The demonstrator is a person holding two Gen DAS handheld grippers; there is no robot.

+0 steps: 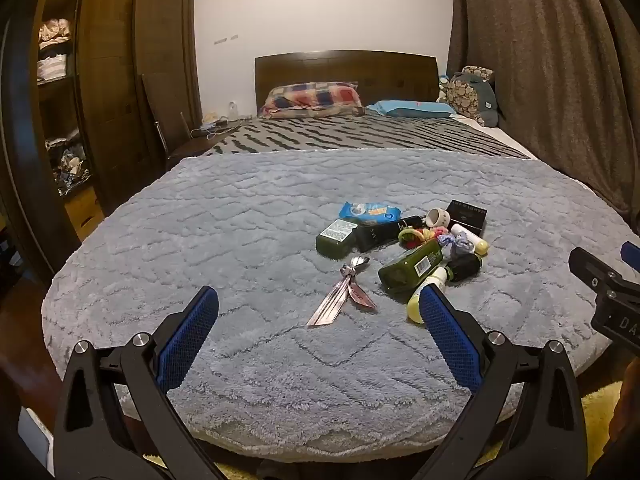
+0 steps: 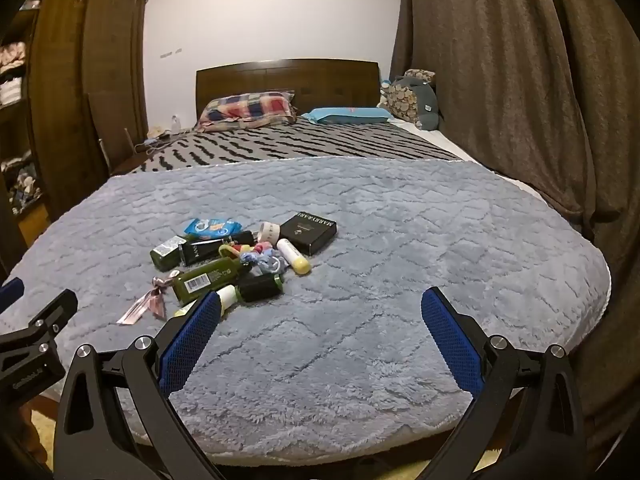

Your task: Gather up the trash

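The left tool (image 1: 316, 308) and the right tool (image 2: 320, 308) are both spread wide, holding nothing, above the grey blanket (image 1: 200, 240) on the bed. The trash pile (image 1: 404, 248) lies right of centre in the left view. Nearest lies the pink ribbon (image 1: 344, 296) (probably light and limp; pinch its knot).
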